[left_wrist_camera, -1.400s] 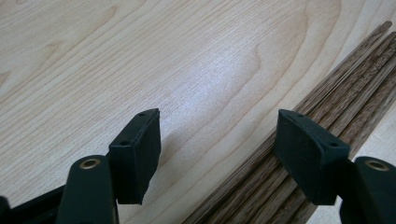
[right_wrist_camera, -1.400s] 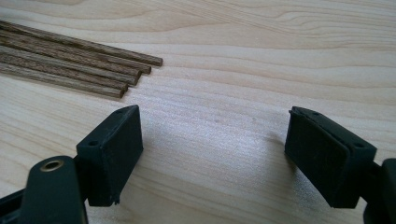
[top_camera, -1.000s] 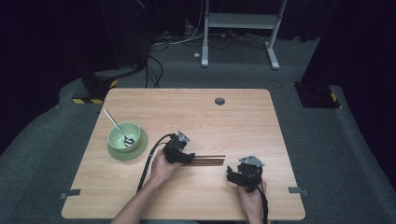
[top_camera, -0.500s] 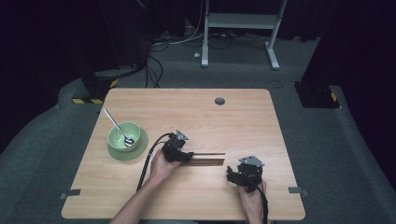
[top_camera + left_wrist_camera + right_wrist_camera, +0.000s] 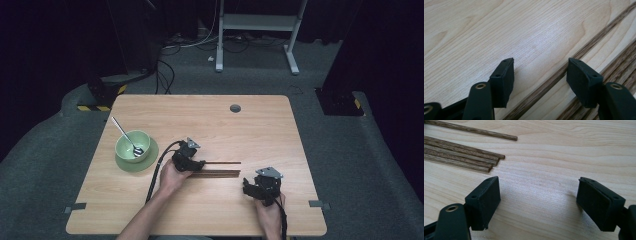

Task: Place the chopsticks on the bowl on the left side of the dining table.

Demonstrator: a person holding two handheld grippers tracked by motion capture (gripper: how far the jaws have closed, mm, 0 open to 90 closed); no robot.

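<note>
Chopsticks [image 5: 220, 168] lay mid-table, one stick [image 5: 564, 71] apart from the bundle and running between the left gripper's [image 5: 540, 70] pads. Those jaws had just been closing around it but stood spread, neither pad pressing the wood. Near the sticks' far ends, the right gripper [image 5: 537, 192] rested wide open on bare table [image 5: 260, 130], holding nothing.

The table [image 5: 210, 125] is showing pale, smooth, matt wood grain; the chopsticks [image 5: 220, 173] are looking dark, streaky wood; at nine o'clock, a glossy green bowl [image 5: 131, 144] is holding a shiny metal spoon [image 5: 126, 136].
</note>
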